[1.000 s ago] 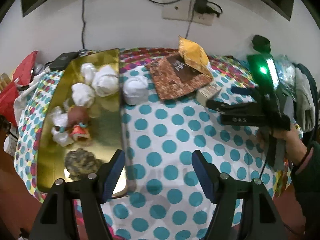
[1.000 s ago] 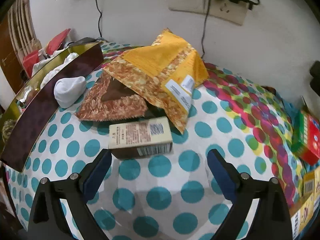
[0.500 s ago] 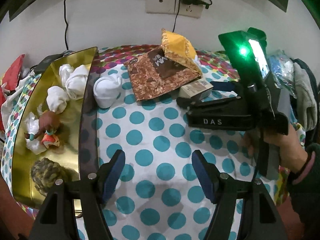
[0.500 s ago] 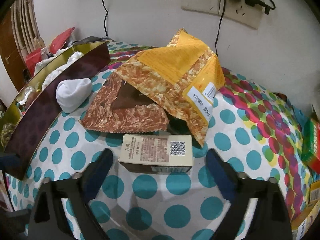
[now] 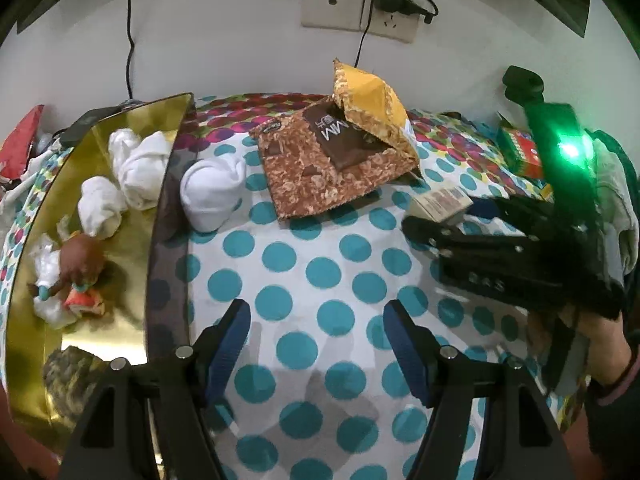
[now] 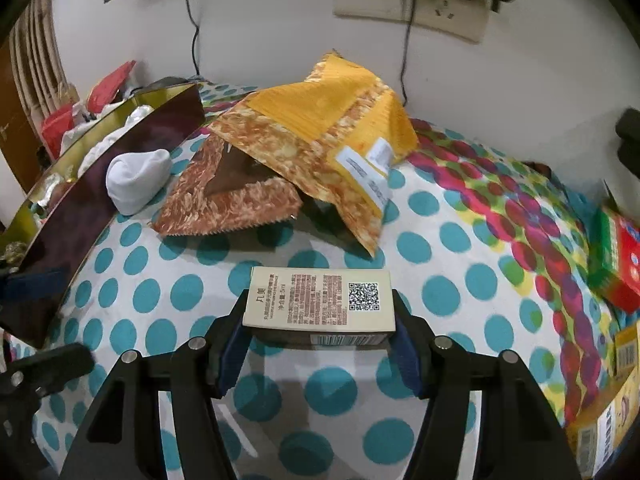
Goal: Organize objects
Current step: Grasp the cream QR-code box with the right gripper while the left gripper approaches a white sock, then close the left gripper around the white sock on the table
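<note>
— So where do we have the small beige box [image 6: 320, 300]?

— Lengthwise between the blue pads of our right gripper [image 6: 320, 344], low over the dotted tablecloth [image 6: 420, 240]. Our jaws have just been closing, and both pads now sit against the box's short ends, so we grip it. Its printed face with the QR code looks up at us.

— And just beyond it?

— The brown snack bag [image 6: 228, 208] lies flat, and the orange snack bag [image 6: 332, 132] leans over its far corner. Left of those, the rolled white sock [image 6: 136, 180] rests on the cloth right beside the dark outer wall of the gold tray [image 5: 132, 240].

— What do we see inside the tray?

— More white bundles [image 5: 136, 168], a small brown doll [image 5: 80, 260] and something knitted at the near end, too dim to name.

— Our left gripper [image 5: 316, 340]?

— It hangs over bare cloth with its jaws wide apart and nothing between them, next to the tray's near wall.

— Anything at the edges?

— A red and green carton [image 6: 616, 256] on the right, and a wall socket [image 6: 412, 4] with plugs behind.
</note>
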